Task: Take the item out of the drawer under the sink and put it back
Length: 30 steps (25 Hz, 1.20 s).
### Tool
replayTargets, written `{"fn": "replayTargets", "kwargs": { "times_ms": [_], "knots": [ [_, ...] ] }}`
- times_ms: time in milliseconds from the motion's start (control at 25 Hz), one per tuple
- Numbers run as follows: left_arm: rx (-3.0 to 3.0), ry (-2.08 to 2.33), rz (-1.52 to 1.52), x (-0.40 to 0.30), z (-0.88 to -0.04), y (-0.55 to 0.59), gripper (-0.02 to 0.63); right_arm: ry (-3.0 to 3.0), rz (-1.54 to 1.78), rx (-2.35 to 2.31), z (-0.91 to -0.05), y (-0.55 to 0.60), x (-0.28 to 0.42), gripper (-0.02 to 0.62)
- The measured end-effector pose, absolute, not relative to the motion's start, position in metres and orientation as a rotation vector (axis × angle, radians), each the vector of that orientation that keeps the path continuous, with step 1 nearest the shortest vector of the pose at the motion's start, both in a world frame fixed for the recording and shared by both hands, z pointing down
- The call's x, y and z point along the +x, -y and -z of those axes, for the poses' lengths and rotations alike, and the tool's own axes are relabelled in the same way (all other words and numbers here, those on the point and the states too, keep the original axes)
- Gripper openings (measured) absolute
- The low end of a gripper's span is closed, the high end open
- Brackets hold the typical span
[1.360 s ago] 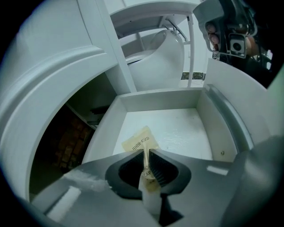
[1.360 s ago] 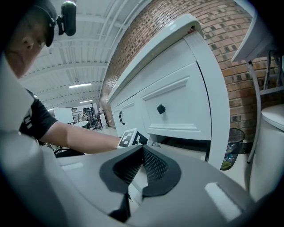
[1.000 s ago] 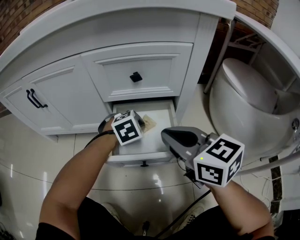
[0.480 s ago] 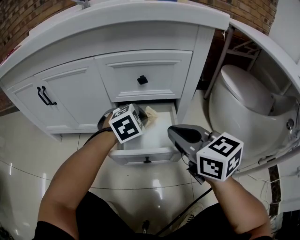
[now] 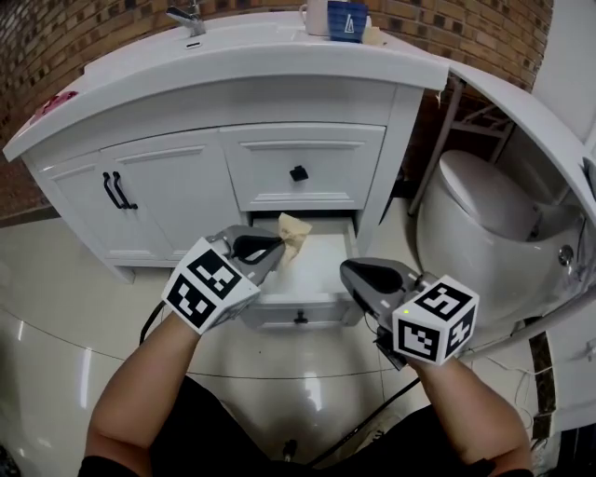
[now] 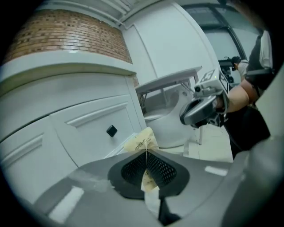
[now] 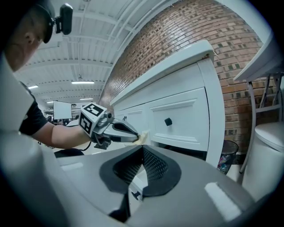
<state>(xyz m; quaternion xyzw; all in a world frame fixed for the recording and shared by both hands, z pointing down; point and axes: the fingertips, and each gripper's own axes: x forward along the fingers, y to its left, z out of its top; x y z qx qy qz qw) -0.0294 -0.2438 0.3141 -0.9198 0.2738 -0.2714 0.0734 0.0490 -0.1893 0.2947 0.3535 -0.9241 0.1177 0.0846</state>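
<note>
The bottom drawer (image 5: 298, 300) of the white vanity stands pulled open under a closed drawer with a black knob (image 5: 299, 172). My left gripper (image 5: 273, 253) is shut on a small tan paper packet (image 5: 293, 233) and holds it in the air above the drawer's left part. The left gripper view shows the packet (image 6: 142, 144) pinched between the jaws, with print on it. My right gripper (image 5: 358, 277) hangs by the drawer's right front corner, shut, with nothing between its jaws. From the right gripper view the left gripper (image 7: 133, 137) and the packet (image 7: 143, 137) appear in front of the drawers.
A white toilet (image 5: 484, 214) stands right of the vanity. Cabinet doors with black handles (image 5: 114, 190) are at the left. A faucet (image 5: 189, 17) and a blue box (image 5: 346, 19) sit on the counter. Glossy floor tiles (image 5: 56, 307) lie below.
My left gripper has risen out of the drawer toward the left with the packet in it. The right gripper has barely moved. The head view has tilted up, showing the counter.
</note>
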Motion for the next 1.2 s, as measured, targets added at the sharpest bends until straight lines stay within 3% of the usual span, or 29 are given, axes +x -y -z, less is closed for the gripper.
{"fn": "replayTargets", "kwargs": {
  "times_ms": [200, 400, 1200],
  "knots": [
    [-2.902, -0.968, 0.469, -0.050, -0.268, 0.212, 0.009, 2.783, -0.324, 1.049, -0.285, 0.182, 0.046, 0.008],
    [-2.977, -0.978, 0.320, -0.057, -0.269, 0.188, 0.009, 2.779, -0.318, 1.031, -0.285, 0.177, 0.043, 0.008],
    [-3.120, -0.968, 0.276, -0.064, -0.302, 0.177, 0.009, 2.745, -0.343, 1.005, -0.300, 0.181, 0.035, 0.008]
  ]
}}
